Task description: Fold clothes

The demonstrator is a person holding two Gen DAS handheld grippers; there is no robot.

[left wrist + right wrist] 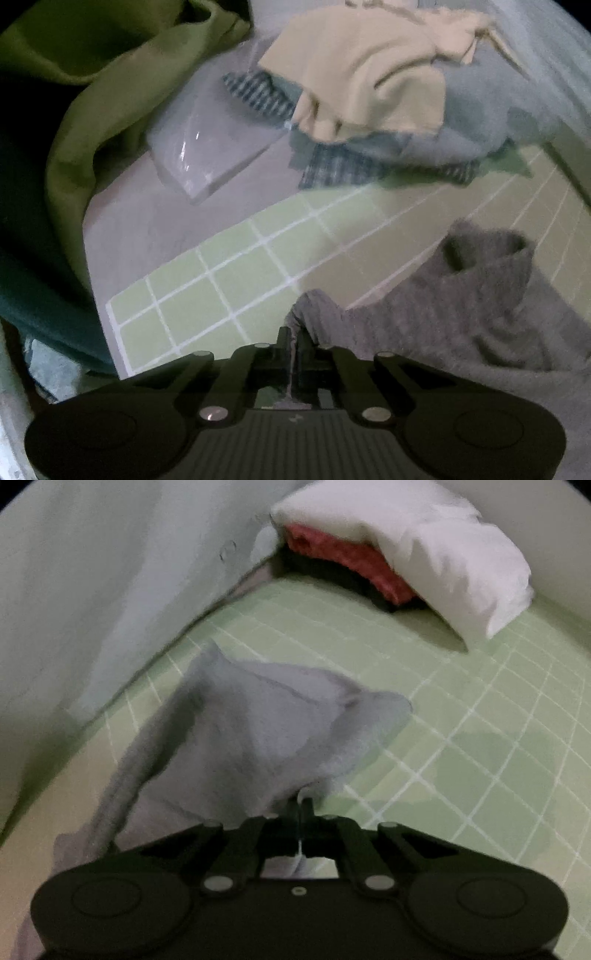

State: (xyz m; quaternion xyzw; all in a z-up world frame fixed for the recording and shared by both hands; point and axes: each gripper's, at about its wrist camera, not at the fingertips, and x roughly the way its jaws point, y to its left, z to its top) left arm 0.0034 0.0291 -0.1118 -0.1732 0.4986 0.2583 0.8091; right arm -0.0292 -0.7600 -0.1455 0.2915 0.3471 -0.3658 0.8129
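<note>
A grey knitted garment [480, 295] hangs over a green checked bedsheet [229, 273]. My left gripper [293, 338] is shut on a bunched edge of it. In the right wrist view the same grey garment [251, 731] drapes away to the left, and my right gripper [300, 805] is shut on another edge of it. Both hold the cloth lifted off the sheet [480, 738].
A pile of clothes with a cream garment [369, 74] on top, striped and blue-grey pieces under it, lies at the back. A white bag [207, 147] and an olive green cloth [110, 92] are at the left. A white pillow [443, 561] over a red cloth [351, 565] lies by the wall [92, 590].
</note>
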